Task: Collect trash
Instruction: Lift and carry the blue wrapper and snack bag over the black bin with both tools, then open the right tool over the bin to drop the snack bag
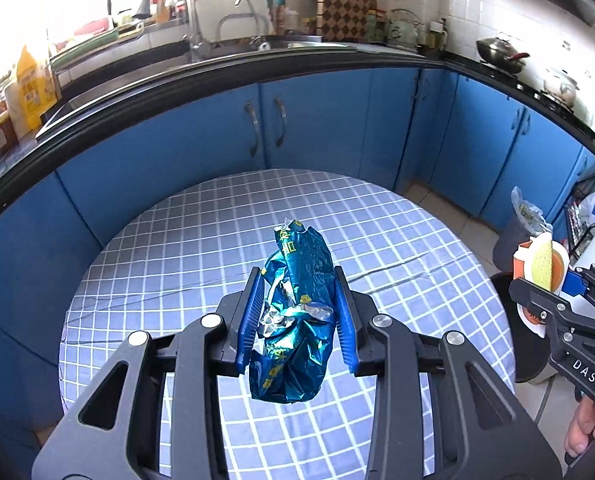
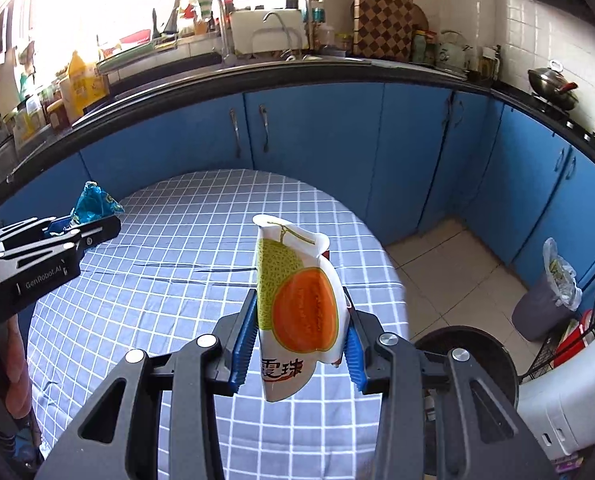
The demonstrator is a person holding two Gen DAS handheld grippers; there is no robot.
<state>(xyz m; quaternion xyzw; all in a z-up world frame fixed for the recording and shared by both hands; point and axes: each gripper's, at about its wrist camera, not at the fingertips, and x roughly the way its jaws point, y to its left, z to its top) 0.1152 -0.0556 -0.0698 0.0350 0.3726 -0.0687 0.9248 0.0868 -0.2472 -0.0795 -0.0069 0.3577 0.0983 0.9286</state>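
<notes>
My left gripper (image 1: 297, 280) is shut on a crumpled blue foil snack bag (image 1: 297, 312), held in the air over the round table (image 1: 157, 248) with its checked blue cloth. My right gripper (image 2: 299, 300) is shut on a white pouch printed with an orange melon (image 2: 297, 304), also lifted above the table (image 2: 157, 280). The right gripper with its pouch (image 1: 541, 268) shows at the right edge of the left wrist view. The left gripper with the foil bag (image 2: 93, 204) shows at the left of the right wrist view. A grey bin lined with a plastic bag (image 2: 545, 304) stands on the floor at the right.
Blue kitchen cabinets (image 1: 317, 120) under a dark counter curve behind the table. A sink, bottles and a wok (image 2: 553, 88) sit on the counter. A round black stool (image 2: 473, 356) and a white appliance (image 2: 569, 400) stand at the right, near a wire rack.
</notes>
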